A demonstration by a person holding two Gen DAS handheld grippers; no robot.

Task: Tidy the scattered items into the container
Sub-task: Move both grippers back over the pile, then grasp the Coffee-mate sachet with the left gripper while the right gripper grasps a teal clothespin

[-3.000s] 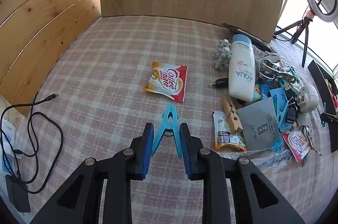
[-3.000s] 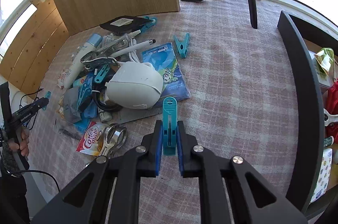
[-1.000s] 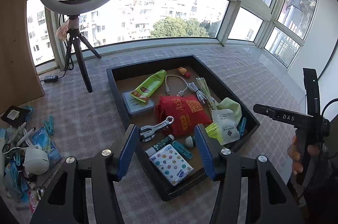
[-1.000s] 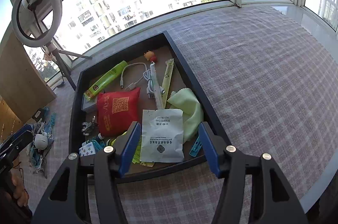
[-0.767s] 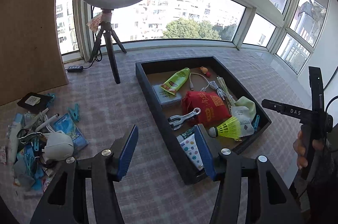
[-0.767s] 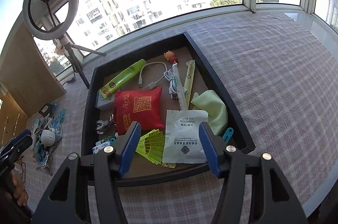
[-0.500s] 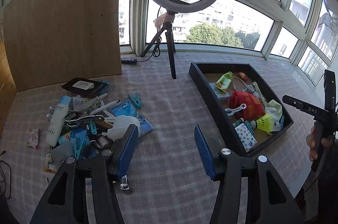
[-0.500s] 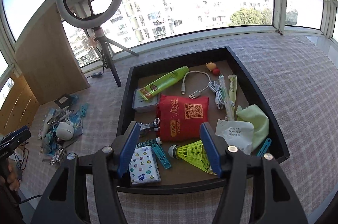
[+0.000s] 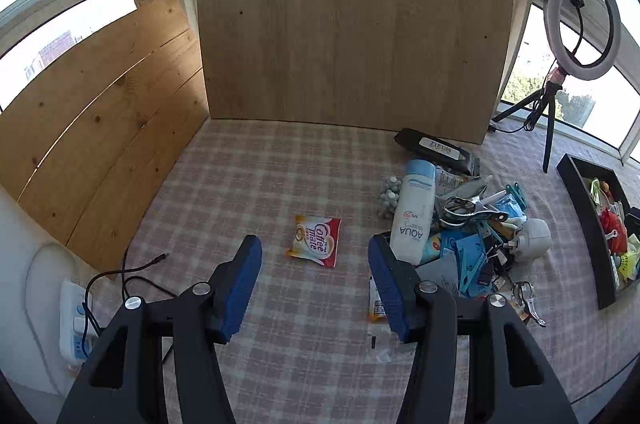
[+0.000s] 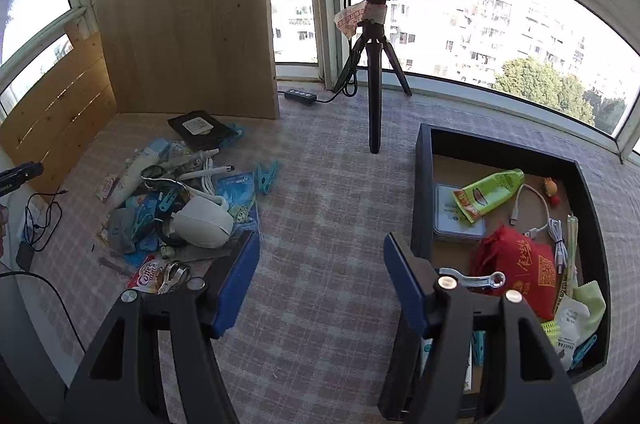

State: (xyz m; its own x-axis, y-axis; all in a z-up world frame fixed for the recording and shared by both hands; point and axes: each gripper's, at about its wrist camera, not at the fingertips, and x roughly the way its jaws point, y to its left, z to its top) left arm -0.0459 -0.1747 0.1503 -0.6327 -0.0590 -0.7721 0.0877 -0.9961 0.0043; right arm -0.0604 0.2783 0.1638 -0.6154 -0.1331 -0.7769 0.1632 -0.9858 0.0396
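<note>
My left gripper (image 9: 315, 266) is open and empty, held above the checked cloth. A Coffee mate sachet (image 9: 314, 241) lies alone just beyond its fingertips. A pile of scattered items (image 9: 468, 224) lies to its right, with a white AQUA bottle (image 9: 414, 213) on its near side. My right gripper (image 10: 320, 264) is open and empty, between the pile (image 10: 180, 200) on its left and the black tray (image 10: 424, 192) on its right. The tray holds a red pouch (image 10: 516, 264), a green tube (image 10: 488, 190), a white cable and other items.
A ring light on a tripod (image 10: 374, 72) stands behind the tray. Wooden boards (image 9: 352, 20) wall the back and left. A black cable (image 9: 132, 276) and a power strip (image 9: 74, 320) lie at the left edge. A loose blue clip (image 10: 266, 176) lies right of the pile.
Both grippers held blue clips three seconds ago and are now open and empty. The left gripper has swung from the tray back to the sachet and pile. The right has turned left.
</note>
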